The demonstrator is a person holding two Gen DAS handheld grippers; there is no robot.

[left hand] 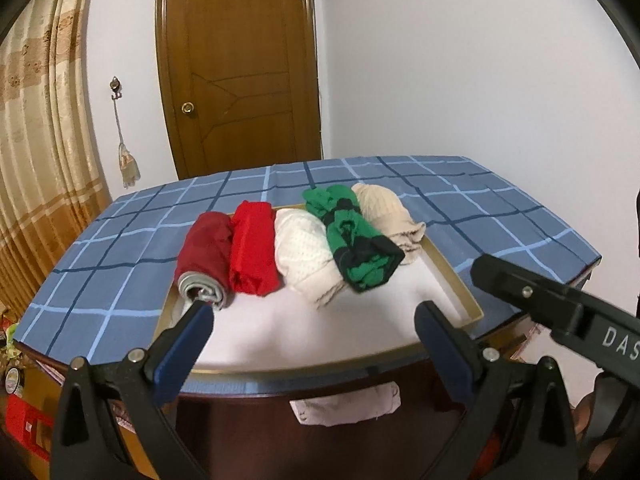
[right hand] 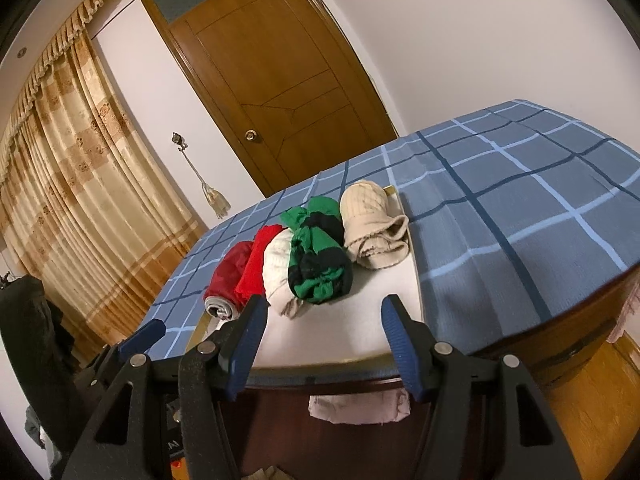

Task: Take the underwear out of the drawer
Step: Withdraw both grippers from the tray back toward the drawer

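Five rolls (left hand: 304, 248) lie side by side in the drawer (left hand: 452, 276), long axes running toward its front edge. Both the left claw (left hand: 312, 320) and the right claw (right hand: 324, 320) gape empty at that edge; the right faces the green roll (right hand: 318, 256).

Hidden or cut off, for your check:
- Dark red roll (left hand: 206, 250): your left gripper's finger (left hand: 188, 332) covers its near end at 7 o'clock.
- Pink cloth (right hand: 360, 406): tucked under the drawer front (right hand: 320, 374), upper part unseen.
- Right gripper (left hand: 556, 304): cut by the frame edge at 4 o'clock; lettering incomplete.
- Red crate (left hand: 24, 420): clipped at 8 o'clock.
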